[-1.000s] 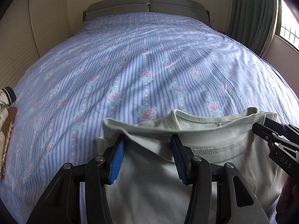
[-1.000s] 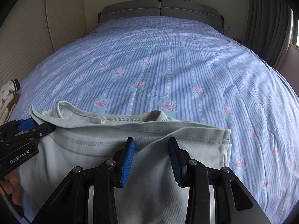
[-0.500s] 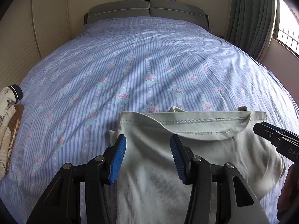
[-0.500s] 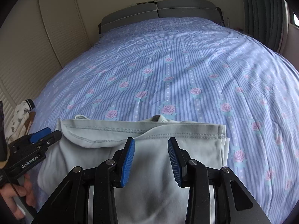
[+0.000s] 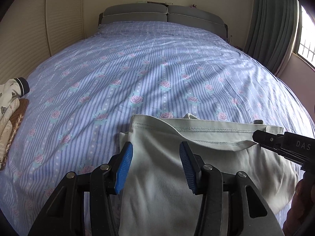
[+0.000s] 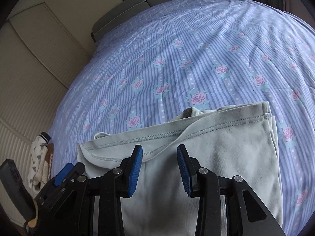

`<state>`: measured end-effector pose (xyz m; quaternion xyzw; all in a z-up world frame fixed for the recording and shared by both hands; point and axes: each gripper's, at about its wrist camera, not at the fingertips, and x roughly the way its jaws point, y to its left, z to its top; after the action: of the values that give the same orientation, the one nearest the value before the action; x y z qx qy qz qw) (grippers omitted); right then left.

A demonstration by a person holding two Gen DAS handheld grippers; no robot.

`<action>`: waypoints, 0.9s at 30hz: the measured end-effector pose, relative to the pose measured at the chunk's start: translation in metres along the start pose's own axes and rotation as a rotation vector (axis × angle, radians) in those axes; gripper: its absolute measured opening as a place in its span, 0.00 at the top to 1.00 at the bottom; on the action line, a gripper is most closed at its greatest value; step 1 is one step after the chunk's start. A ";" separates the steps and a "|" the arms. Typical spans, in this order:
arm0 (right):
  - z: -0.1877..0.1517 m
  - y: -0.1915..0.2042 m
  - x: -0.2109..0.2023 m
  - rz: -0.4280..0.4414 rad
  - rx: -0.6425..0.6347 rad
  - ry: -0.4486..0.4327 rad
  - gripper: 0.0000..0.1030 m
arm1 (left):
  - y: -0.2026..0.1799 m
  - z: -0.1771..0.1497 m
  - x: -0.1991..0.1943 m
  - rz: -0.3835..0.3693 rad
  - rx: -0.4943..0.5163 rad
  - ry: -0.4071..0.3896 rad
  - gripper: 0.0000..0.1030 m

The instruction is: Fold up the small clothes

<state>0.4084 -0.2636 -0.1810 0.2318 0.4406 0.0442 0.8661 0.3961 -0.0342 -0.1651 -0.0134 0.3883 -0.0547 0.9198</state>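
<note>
Pale green T-shirt (image 5: 206, 153), folded over, lying flat on the bed's floral striped sheet (image 5: 137, 74). Left claw (image 5: 155, 167) and right claw (image 6: 159, 169) both released, blue pads spread above the cloth, gripping nothing. Folded clothes pile (image 5: 9, 114) at the bed's left edge.

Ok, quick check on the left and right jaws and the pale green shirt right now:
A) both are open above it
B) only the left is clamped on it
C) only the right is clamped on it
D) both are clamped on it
A: the left gripper and the right gripper both show a wide gap between their blue pads, with the pale green shirt lying flat on the bed beneath.
</note>
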 end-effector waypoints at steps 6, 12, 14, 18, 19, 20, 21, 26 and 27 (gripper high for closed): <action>0.008 0.000 0.006 0.002 0.014 -0.036 0.96 | 0.010 0.004 0.004 0.009 -0.036 -0.017 0.52; 0.026 0.005 0.013 -0.013 -0.037 -0.055 0.96 | 0.015 0.005 0.013 0.012 -0.051 -0.011 0.52; 0.029 0.002 0.022 -0.026 -0.037 -0.019 0.96 | 0.017 0.004 0.017 0.014 -0.059 -0.008 0.52; 0.024 -0.007 0.023 -0.053 -0.039 -0.014 0.87 | 0.022 0.001 0.025 0.022 -0.066 0.001 0.52; 0.022 -0.009 0.019 -0.066 -0.047 -0.027 0.86 | 0.024 0.000 0.027 0.021 -0.070 0.006 0.52; 0.020 -0.011 0.014 -0.077 -0.058 -0.036 0.85 | 0.025 -0.001 0.030 0.021 -0.072 0.009 0.52; 0.018 -0.013 0.011 -0.085 -0.068 -0.042 0.85 | 0.027 -0.002 0.032 0.022 -0.075 0.012 0.51; 0.006 -0.026 -0.014 -0.165 -0.116 -0.089 0.67 | 0.029 -0.005 0.036 0.038 -0.063 0.004 0.45; 0.004 -0.030 -0.020 -0.178 -0.124 -0.105 0.67 | 0.028 -0.005 0.036 0.046 -0.052 0.002 0.45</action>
<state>0.3952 -0.2969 -0.1770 0.1396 0.4099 -0.0177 0.9012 0.4199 -0.0099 -0.1962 -0.0283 0.3909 -0.0232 0.9197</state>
